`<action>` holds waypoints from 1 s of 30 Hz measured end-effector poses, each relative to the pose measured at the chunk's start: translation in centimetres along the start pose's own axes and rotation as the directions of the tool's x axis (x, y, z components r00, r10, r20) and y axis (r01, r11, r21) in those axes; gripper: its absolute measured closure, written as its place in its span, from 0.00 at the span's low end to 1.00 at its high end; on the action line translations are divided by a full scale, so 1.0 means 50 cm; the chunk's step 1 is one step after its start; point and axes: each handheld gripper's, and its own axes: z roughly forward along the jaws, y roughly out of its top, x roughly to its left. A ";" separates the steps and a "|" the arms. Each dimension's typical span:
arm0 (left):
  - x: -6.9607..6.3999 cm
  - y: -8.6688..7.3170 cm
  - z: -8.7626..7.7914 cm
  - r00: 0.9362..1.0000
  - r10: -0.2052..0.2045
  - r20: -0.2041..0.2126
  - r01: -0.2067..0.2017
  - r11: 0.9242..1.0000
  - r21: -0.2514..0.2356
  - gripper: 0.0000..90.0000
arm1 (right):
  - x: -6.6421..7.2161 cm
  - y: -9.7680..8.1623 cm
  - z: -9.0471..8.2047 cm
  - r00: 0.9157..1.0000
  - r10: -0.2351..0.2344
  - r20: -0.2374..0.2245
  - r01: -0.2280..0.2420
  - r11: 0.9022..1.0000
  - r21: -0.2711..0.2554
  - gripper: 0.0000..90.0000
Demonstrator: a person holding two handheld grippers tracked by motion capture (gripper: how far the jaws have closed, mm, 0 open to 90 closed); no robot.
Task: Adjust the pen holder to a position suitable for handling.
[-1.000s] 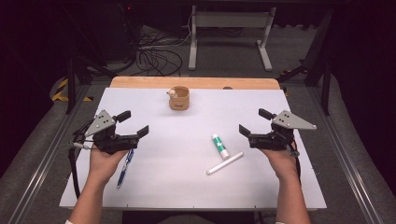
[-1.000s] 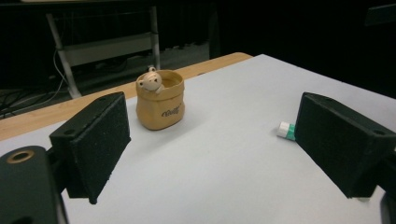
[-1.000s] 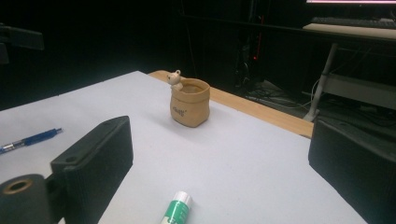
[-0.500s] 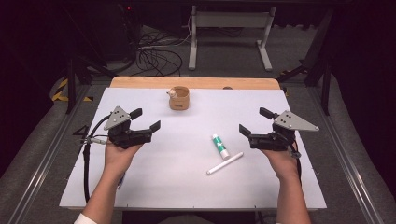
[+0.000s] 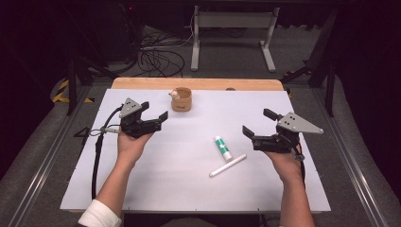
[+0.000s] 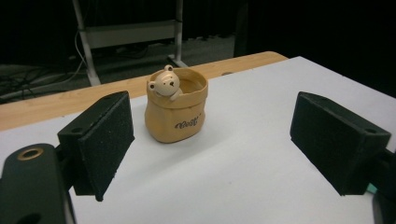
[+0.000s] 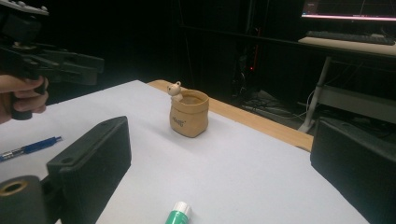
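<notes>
The left gripper is held wide open and empty just short of the bear cup. The right gripper, likewise wide, is held well apart from it, seemingly above the table.

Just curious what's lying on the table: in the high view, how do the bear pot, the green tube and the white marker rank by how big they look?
1. Bear pot: bulkiest, though farthest from the camera.
2. and 3. White marker and green tube: too close to call. The marker looks longer but thinner, the tube shorter and thicker.
</notes>
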 end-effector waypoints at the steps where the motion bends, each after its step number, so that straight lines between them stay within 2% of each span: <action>1: 0.000 0.000 0.007 1.000 -0.001 -0.007 0.001 1.000 0.004 0.16 | 0.001 0.000 0.001 1.000 0.000 0.000 0.000 1.000 0.000 0.07; 5: -0.001 0.004 0.034 0.999 0.010 -0.031 -0.010 1.000 0.017 0.16 | 0.002 -0.001 0.003 1.000 -0.006 -0.005 0.006 1.000 0.001 0.07; 10: 0.000 0.013 0.065 0.998 0.005 -0.060 -0.004 1.000 0.022 0.17 | 0.004 0.000 0.003 1.000 -0.005 -0.004 0.005 1.000 0.001 0.07; 12: 0.000 0.016 0.078 0.997 0.018 -0.076 -0.016 1.000 0.025 0.17 | 0.004 0.001 0.003 1.000 -0.001 -0.003 0.001 1.000 0.000 0.07; 15: 0.004 0.019 0.097 0.996 0.002 -0.095 0.001 0.999 0.034 0.18 | 0.004 0.001 0.002 1.000 -0.005 -0.002 0.005 1.000 -0.002 0.07; 17: 0.006 0.021 0.110 0.994 0.008 -0.110 -0.003 0.999 0.047 0.18 | 0.004 0.001 0.002 1.000 -0.006 -0.002 0.006 1.000 -0.002 0.07; 22: 0.011 0.022 0.133 0.992 -0.010 -0.129 0.016 0.999 0.048 0.18 | 0.005 0.003 0.001 1.000 -0.011 0.001 0.011 1.000 -0.001 0.07; 24: 0.010 0.020 0.145 0.990 -0.002 -0.141 0.011 0.998 0.065 0.18 | 0.005 0.002 0.001 1.000 -0.008 0.003 0.008 1.000 0.001 0.07; 26: 0.009 0.019 0.149 0.989 0.005 -0.146 0.005 0.997 0.074 0.18 | 0.003 0.001 0.001 1.000 -0.005 0.003 0.005 1.000 -0.001 0.07; 30: 0.008 0.017 0.164 0.988 -0.009 -0.156 0.022 0.997 0.079 0.18 | 0.003 0.001 0.001 1.000 -0.001 0.003 0.001 1.000 -0.003 0.07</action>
